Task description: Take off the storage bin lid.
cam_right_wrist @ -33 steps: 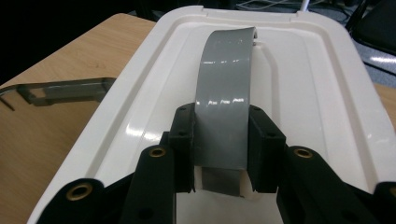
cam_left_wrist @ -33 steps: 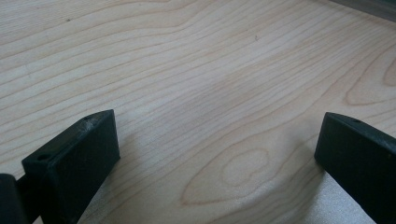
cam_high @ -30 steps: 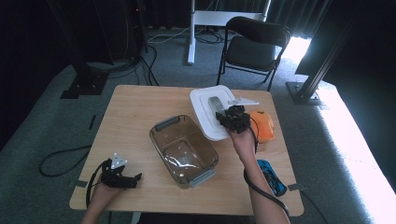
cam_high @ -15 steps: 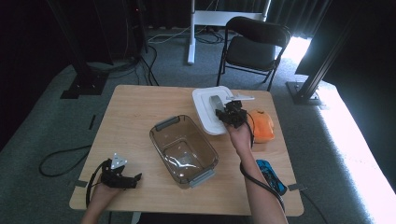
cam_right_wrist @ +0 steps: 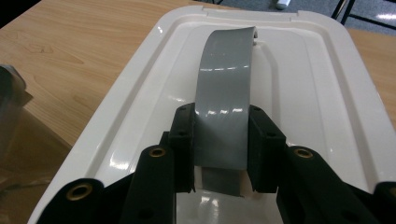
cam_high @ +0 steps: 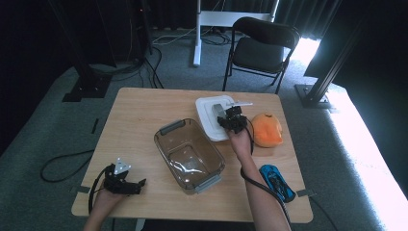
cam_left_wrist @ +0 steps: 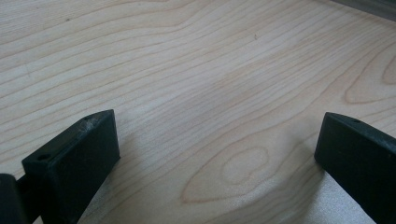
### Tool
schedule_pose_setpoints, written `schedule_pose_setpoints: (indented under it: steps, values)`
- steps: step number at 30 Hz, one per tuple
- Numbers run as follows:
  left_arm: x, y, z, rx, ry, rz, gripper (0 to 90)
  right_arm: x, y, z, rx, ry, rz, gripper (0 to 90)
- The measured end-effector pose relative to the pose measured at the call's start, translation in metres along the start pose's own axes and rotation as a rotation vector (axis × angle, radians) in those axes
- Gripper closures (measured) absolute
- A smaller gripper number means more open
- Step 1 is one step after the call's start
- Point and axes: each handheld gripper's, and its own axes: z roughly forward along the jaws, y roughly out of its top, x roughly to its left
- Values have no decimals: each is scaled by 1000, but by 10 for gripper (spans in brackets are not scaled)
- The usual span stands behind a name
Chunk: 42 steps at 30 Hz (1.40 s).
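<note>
Light wood-grain tabletop on grey carpet; black chair behind. Right tool grips grey handle of white lid beside clear bin. Left tool open, empty. No legible writing.

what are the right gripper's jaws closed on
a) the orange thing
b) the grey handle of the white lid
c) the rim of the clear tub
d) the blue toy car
b: in the right gripper view the right gripper has its two black jaws pressed on either side of the grey handle that arches over the white lid.
</note>
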Motion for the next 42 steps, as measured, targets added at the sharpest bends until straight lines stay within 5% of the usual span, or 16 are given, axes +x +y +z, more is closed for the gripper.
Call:
schedule_pose_setpoints:
  steps: [16, 29, 42]
  values:
    - [0, 0, 0, 0, 0, 0, 3, 6, -31, 34, 67, -5, 33, 671]
    - [0, 0, 0, -1, 0, 0, 3, 9, -50, 47, 110, -9, 5, 662]
    - [0, 0, 0, 0, -1, 2, 3, 9, -43, 33, 107, 46, 7, 413]
